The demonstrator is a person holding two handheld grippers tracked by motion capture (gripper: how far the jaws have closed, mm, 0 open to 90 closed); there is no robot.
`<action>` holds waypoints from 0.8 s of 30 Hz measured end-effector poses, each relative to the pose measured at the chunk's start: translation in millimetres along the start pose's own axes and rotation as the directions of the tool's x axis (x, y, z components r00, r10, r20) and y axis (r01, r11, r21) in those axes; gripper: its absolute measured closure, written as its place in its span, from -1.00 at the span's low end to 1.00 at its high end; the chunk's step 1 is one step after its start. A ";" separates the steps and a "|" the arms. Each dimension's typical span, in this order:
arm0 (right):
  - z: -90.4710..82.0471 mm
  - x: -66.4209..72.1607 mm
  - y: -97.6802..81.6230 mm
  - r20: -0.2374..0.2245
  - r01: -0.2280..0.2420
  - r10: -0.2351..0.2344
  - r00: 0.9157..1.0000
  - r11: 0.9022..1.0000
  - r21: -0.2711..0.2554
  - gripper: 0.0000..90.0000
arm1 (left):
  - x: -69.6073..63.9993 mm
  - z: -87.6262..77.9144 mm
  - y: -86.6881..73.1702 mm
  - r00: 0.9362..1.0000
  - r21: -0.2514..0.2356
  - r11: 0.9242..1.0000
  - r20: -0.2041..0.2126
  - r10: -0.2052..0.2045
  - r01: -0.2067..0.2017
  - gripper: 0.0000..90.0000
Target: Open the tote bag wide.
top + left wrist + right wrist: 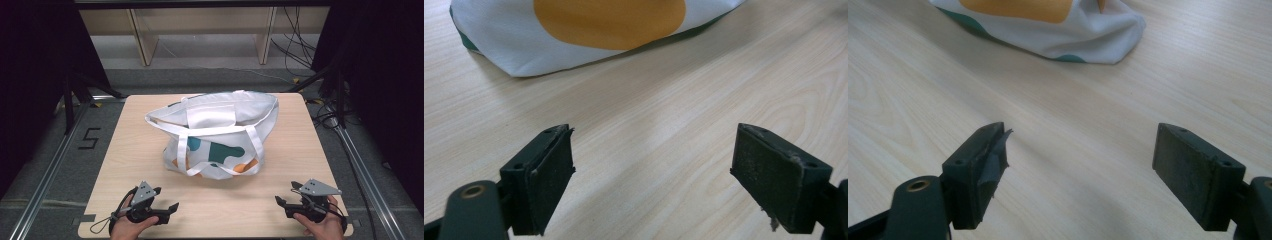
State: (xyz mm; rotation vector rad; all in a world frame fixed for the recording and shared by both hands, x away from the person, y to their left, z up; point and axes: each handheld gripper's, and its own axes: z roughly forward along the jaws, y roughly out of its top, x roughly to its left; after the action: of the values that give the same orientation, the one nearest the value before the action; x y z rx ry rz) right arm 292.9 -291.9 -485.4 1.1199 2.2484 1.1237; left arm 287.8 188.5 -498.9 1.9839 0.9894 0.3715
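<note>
Your tote bag (220,135) is white, printed with dark green and orange blobs; its handles are plain white. From your left gripper (651,175) the bag's large orange patch sits at 12 o'clock. From your right gripper (1080,172) orange and green patches sit at 11 o'clock. Both grippers have black jaws. The table (130,150) is pale wood grain.

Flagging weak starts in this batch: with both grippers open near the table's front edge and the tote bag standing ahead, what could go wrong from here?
1. The tote bag is soft and slumped; its handles drape over the front, so jaws could pinch body fabric along with a strap.
2. A pull from the left gripper or the right gripper alone might drag or tip the bag on the smooth table.
3. The right gripper's pad looks frayed, which might weaken its hold.
</note>
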 end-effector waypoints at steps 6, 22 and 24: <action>-0.4 2.0 -0.9 0.000 -0.043 0.043 0.999 0.999 0.019 -0.49 | 0.1 0.1 0.2 1.000 -0.002 1.000 -0.005 0.004 -0.004 -0.65; -1.0 -3.7 0.8 -0.012 -0.030 0.030 0.999 1.000 -0.003 -0.50 | 3.6 -3.6 4.7 0.999 0.021 0.999 0.009 0.034 -0.034 -0.59; -2.7 -2.4 3.5 -0.005 -0.037 0.037 0.999 0.999 0.003 -0.58 | 3.8 -3.5 8.0 1.000 0.001 1.000 0.005 -0.012 0.012 -0.55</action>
State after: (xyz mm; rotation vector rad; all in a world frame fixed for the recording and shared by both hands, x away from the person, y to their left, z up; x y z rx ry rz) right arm 294.4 -293.8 -481.0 1.1660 2.2420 1.1396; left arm 292.2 190.9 -490.8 1.9783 0.9981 0.3596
